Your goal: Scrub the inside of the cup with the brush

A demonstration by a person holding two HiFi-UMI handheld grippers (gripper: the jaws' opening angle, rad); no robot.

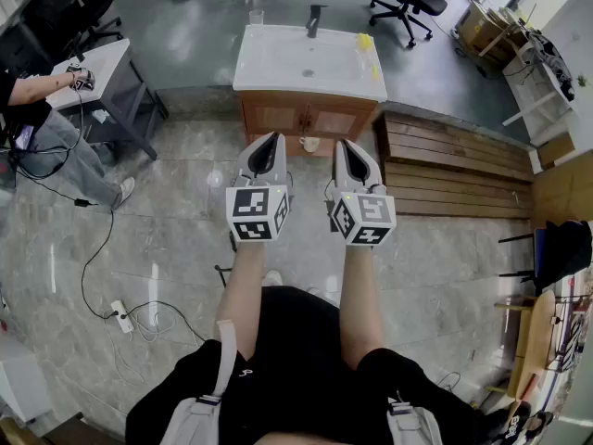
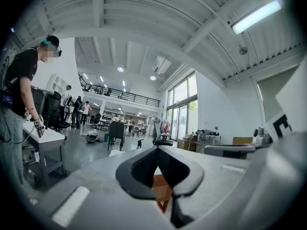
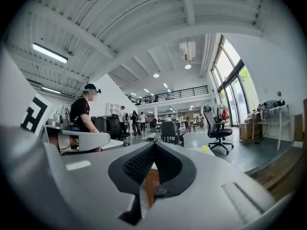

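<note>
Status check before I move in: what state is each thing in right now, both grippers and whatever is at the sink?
left gripper: shut, empty, held short of the sink.
right gripper: shut, empty, beside the left gripper.
cup: upright at the sink's back left corner, untouched.
yellow object: lying on the sink's right side; possibly the brush, too small to tell.
cabinet doors: closed.

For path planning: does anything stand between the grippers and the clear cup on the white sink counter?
Nothing visible does: only grey floor separates left gripper and right gripper from the clear glass cup.
</note>
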